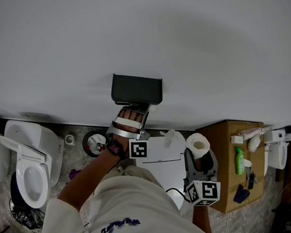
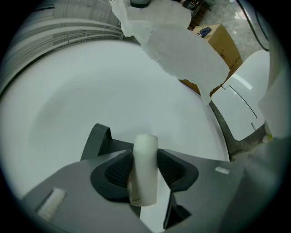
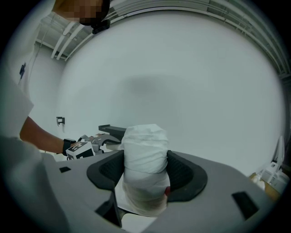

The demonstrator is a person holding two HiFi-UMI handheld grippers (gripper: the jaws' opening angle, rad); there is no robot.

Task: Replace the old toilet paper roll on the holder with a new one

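A dark toilet paper holder (image 1: 136, 88) is fixed to the white wall. My left gripper (image 1: 132, 116) sits just below it, shut on a thin, bare, whitish cardboard tube (image 2: 144, 169) that stands upright between the pads. In the right gripper view the same holder (image 3: 114, 130) shows at the left, with the left gripper (image 3: 84, 145) beside it. My right gripper (image 1: 200, 158) is lower and to the right, away from the wall. It is shut on a full white toilet paper roll (image 1: 198, 144), which fills the jaws (image 3: 144, 166).
Two white toilets (image 1: 28, 162) stand at the left and a white toilet lid (image 1: 162, 163) lies below the grippers. A cardboard box (image 1: 232, 179) with a green bottle (image 1: 239, 161) stands at the right. A round dark object (image 1: 94, 143) lies on the floor by the wall.
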